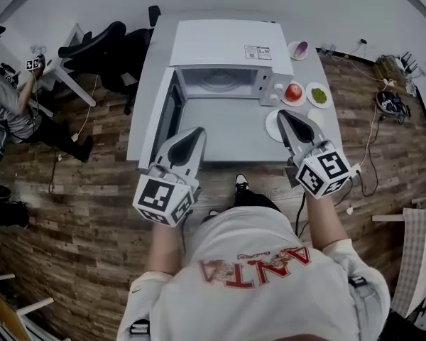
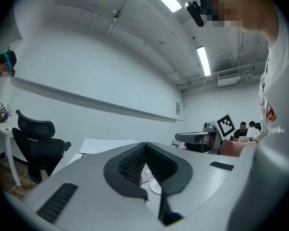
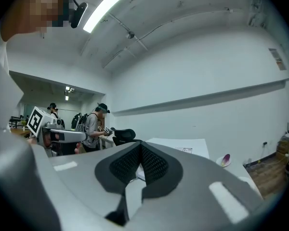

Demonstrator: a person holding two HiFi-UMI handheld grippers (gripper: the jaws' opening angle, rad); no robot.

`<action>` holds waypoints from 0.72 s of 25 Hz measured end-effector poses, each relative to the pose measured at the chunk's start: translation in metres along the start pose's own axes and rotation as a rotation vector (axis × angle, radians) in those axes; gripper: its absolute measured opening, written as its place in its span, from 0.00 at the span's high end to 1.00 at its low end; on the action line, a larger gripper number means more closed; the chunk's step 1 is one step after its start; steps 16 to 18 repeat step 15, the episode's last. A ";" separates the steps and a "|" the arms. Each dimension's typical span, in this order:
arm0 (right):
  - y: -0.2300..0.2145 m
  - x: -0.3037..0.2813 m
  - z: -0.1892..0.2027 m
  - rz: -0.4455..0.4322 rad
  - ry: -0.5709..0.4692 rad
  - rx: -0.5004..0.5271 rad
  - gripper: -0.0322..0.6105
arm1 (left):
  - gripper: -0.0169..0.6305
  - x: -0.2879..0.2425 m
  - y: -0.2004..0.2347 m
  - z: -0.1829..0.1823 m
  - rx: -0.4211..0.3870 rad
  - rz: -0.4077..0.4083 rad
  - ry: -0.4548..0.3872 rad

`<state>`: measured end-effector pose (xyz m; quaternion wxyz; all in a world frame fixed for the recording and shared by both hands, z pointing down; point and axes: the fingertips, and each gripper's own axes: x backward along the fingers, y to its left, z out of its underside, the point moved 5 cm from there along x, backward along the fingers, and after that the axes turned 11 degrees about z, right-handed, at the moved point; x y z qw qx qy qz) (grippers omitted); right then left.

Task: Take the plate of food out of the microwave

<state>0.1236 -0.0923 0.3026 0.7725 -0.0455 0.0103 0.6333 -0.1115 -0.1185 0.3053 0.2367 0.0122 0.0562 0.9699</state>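
Observed: the microwave [image 1: 224, 45] stands on the table [image 1: 231, 130] at 12 o'clock from the person, its door [image 1: 165, 114] swung open toward 9 o'clock. The cavity shows only a bare turntable [image 1: 219, 81].

A plate of red food [image 1: 293, 93] sits on the table just beside the microwave's front corner, at its 3 o'clock. A plate of green food [image 1: 318, 94] lies next to it.

The left gripper [image 1: 197, 135] and the right gripper [image 1: 287, 117] are both raised level in front of the oven. Each has its fingers pressed together on nothing.

Assessment: the plate appears to be already out, and which plate was the task's I cannot tell. The removal step looks finished. What probably remains is swinging the door shut, which calls for a push with closed fingers on its outer face.
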 end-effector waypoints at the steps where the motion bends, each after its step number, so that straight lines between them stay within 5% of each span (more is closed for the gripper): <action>1: -0.001 0.001 -0.002 0.004 -0.009 -0.016 0.95 | 0.96 0.001 0.000 -0.001 0.000 0.000 -0.002; 5: -0.007 0.008 -0.012 0.020 -0.057 -0.092 0.95 | 0.96 0.003 -0.003 -0.004 -0.004 0.001 -0.004; 18: 0.004 0.012 -0.018 0.023 -0.068 -0.078 0.95 | 0.96 0.012 -0.005 0.001 0.013 0.013 0.001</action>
